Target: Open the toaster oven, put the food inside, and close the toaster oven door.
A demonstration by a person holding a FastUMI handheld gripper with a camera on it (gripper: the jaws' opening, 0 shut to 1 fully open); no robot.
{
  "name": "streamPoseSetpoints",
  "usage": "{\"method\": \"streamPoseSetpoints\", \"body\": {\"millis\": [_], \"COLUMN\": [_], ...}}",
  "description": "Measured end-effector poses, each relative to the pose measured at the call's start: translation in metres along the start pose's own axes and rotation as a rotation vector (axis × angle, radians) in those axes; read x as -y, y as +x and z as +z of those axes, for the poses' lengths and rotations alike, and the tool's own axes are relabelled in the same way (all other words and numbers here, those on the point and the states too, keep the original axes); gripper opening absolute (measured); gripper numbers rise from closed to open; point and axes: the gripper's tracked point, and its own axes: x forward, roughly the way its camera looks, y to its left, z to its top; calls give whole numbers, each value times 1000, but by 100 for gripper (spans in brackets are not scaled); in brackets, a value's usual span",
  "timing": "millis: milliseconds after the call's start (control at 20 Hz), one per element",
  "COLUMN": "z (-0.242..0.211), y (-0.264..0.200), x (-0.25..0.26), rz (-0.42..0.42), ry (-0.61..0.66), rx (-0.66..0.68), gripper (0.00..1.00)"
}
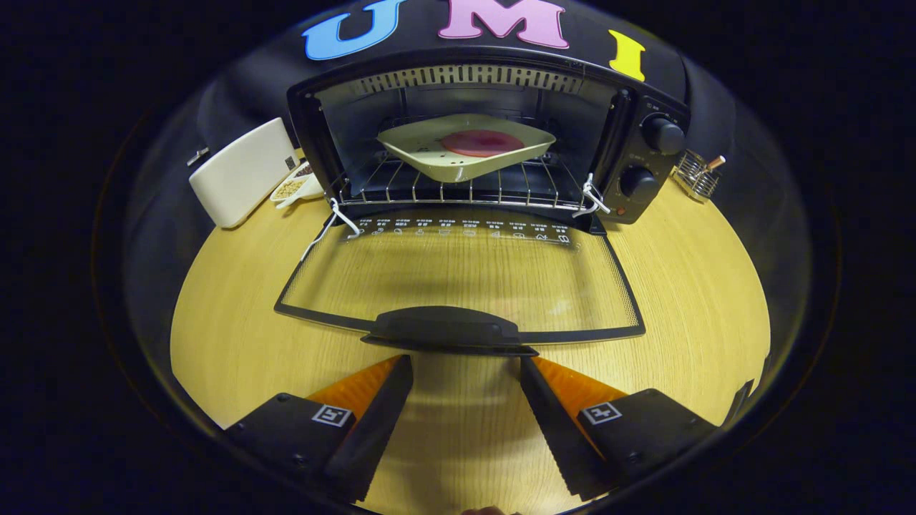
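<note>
**Oven door down, plate on the rack, claw spread wide at the handle**

The toaster oven (486,136) stands at the far side of the wooden table (236,336), and everything here is placed from it. Its glass door (461,275) is folded fully down and lies flat in front of the oven mouth. The dark door handle (445,330) sits on the door's near edge.

Inside the oven, a pale square plate (469,146) rests on the wire rack (458,187). On the plate lies a flat round reddish piece of food (481,143). What kind of food it is cannot be told.

The gripper (465,368) is on the near side of the open door, its 2 fingers set wide apart and holding nothing. Their tips are just short of the handle, 1 toward each end of it; whether they touch it cannot be told.

On the oven's right-hand panel are 2 round knobs (662,134), 1 above the other. To the right of the oven stands a small wire basket (695,175). To the left of the oven a white box (242,172) leans, and between the box and the oven sits a small white dish (295,187) of grains.
</note>
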Motion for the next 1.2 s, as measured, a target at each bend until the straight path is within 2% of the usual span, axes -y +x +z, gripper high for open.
{"method": "streamPoseSetpoints", "body": {"millis": [100,250,450,700,900,1200], "z": [5,15,34,83,125,169], "y": [-7,-23,-45,-71,-84,-145], "x": [-1,-2,-4,-10,-14,-13], "rz": [4,10,32,61,68,69], "ry": [44,25,68,101,72,-1], "rx": [6,45,103,216,297,494], "gripper": [100,99,99,100,100,100]}}
